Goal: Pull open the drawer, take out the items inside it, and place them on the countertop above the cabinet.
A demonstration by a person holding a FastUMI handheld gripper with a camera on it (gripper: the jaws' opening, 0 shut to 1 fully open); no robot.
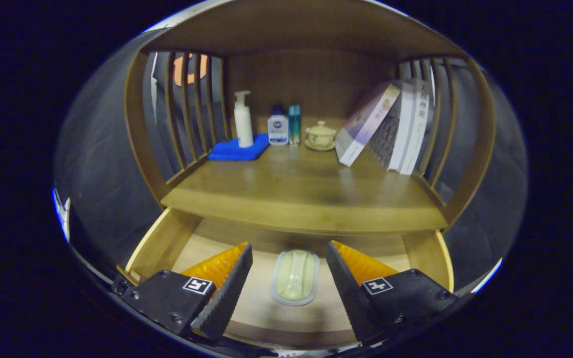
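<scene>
Hovering tool (289, 278) astride soap dish (295, 277)

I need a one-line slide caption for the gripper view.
Open gripper poised over the pale green dish in the opened drawer, below the countertop.

The two-finger gripper (289, 271) with black ribbed fingers (227, 293) and orange side panels points forward and slightly downward. Its jaws stand wide apart. Neither pad touches anything. Each black finger mount carries a small square black-and-white marker.
</scene>
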